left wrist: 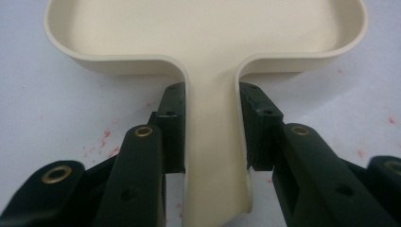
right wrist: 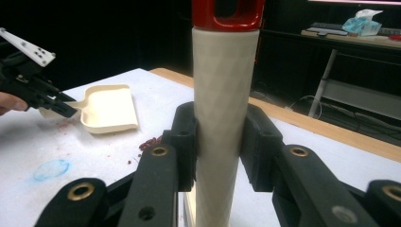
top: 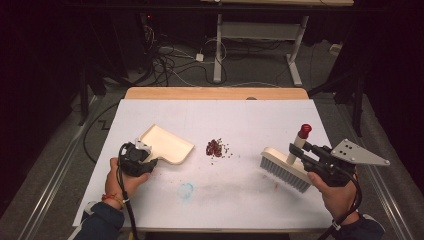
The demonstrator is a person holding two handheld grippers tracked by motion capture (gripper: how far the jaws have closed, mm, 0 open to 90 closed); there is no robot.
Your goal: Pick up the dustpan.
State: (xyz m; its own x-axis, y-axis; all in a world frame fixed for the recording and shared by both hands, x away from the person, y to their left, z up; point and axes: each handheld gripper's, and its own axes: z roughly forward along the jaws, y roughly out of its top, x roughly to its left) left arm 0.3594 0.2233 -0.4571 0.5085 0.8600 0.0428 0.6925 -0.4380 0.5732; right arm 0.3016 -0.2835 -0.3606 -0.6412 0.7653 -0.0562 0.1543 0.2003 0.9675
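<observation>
A cream dustpan point(top: 167, 144) lies on the white table at the left, and my left gripper point(top: 143, 156) is shut on its handle point(left wrist: 213, 156); the jaws press both sides of it. At the right, a cream brush point(top: 285, 169) with grey bristles and a red-capped handle point(right wrist: 222, 94) rests bristles-down on the table, with my right gripper point(top: 298, 150) shut on that handle. Between them lies a small pile of dark red crumbs point(top: 216, 147), also seen past the brush handle as crumbs point(right wrist: 150, 144). The right gripper view shows the dustpan point(right wrist: 108, 109) farther off.
The white table sheet point(top: 240, 195) bears a blue smudge point(top: 186, 190) near the front middle and faint red stains. A wooden strip point(top: 215, 93) edges the far side. Beyond it are cables and a desk frame on the floor.
</observation>
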